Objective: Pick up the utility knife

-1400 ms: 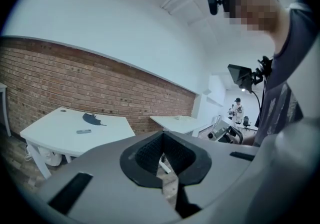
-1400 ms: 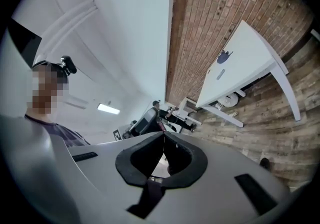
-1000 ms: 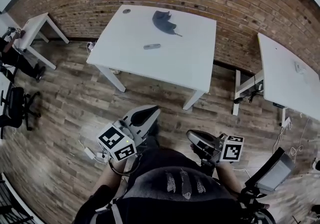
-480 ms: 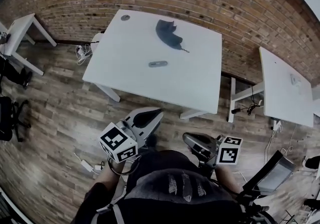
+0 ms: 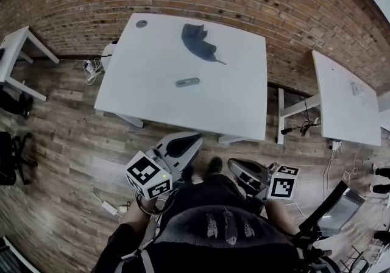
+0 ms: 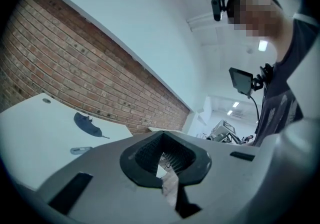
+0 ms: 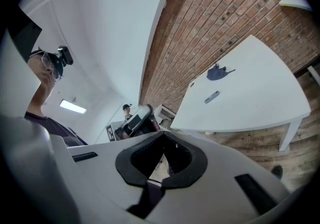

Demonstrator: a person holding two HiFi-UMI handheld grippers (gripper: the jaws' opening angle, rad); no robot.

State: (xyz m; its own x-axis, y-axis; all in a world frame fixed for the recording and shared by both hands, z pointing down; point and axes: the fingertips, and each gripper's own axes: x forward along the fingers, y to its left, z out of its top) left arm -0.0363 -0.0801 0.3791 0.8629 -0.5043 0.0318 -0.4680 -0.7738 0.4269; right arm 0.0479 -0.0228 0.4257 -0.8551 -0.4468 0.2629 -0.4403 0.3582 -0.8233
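Facing the white table (image 5: pixel 152 101) from the near side, a person is holding the left gripper (image 5: pixel 190 141) and right gripper (image 5: pixel 236 168) low and well short of it, each with fingers (image 6: pixel 100 173) clenched together on nothing. The utility knife (image 5: pixel 187 82) is lying near the table's middle, with a dark cloth-like item (image 5: pixel 197 40) beyond it toward the far edge. The reach is judged not yet begun; the next move is calling for closing in, then spreading one pair of fingers over the knife.
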